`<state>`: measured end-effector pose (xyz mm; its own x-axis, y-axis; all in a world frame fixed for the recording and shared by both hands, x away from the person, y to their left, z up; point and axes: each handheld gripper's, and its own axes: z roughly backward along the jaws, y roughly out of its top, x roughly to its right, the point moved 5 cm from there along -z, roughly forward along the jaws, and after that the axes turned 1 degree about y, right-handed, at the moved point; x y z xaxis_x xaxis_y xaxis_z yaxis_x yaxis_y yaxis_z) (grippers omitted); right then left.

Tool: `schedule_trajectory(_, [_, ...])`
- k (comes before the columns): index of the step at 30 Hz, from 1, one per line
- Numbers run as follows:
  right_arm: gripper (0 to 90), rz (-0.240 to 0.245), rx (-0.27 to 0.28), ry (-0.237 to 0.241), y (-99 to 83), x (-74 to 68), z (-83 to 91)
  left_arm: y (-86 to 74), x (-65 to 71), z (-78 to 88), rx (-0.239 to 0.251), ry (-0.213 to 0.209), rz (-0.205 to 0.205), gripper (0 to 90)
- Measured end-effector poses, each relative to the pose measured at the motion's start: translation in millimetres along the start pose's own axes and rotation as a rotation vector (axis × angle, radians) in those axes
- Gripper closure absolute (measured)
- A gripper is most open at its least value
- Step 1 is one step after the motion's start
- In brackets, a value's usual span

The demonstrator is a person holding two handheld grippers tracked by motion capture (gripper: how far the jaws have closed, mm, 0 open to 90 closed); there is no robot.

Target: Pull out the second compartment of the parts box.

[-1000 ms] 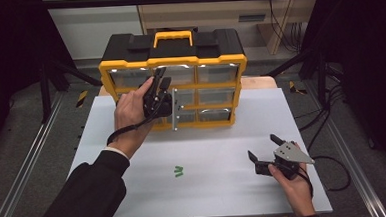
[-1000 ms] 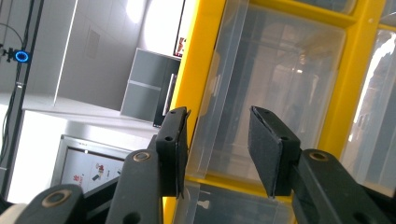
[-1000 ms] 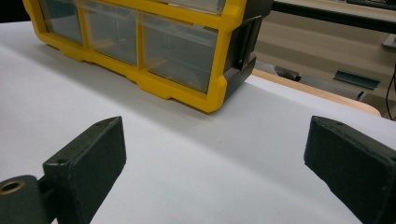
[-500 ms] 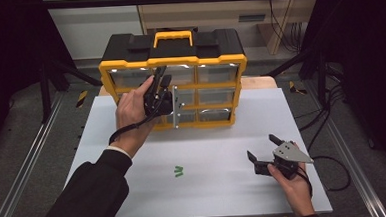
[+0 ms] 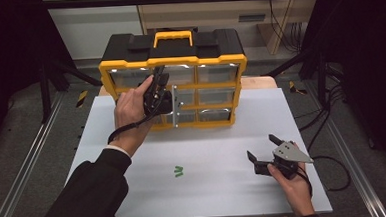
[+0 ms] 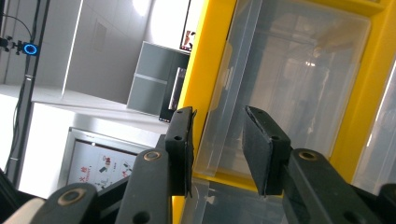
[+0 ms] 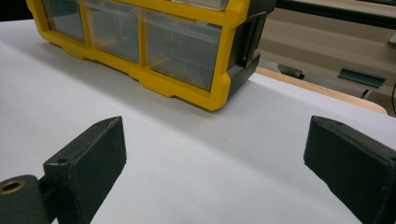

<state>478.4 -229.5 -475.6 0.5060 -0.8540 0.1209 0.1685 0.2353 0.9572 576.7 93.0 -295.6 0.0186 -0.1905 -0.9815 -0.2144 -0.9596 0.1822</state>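
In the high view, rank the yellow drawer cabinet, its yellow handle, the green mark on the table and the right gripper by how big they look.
1. Yellow drawer cabinet
2. Right gripper
3. Yellow handle, perhaps shrunk by distance
4. Green mark

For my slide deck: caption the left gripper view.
Left gripper open, jaws straddling a clear drawer's edge in the yellow organizer.

Bright overhead light on the white table [image 5: 210, 187], dark surroundings, soft, slightly blurry pictures.
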Motion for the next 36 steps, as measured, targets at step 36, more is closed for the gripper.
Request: schedule_trajectory(36, [6.0,-0.005,0.002,0.0,0.2,0.6,0.7,2.9,2.8,-4.4,0.002,0.003,-0.031,67.4])
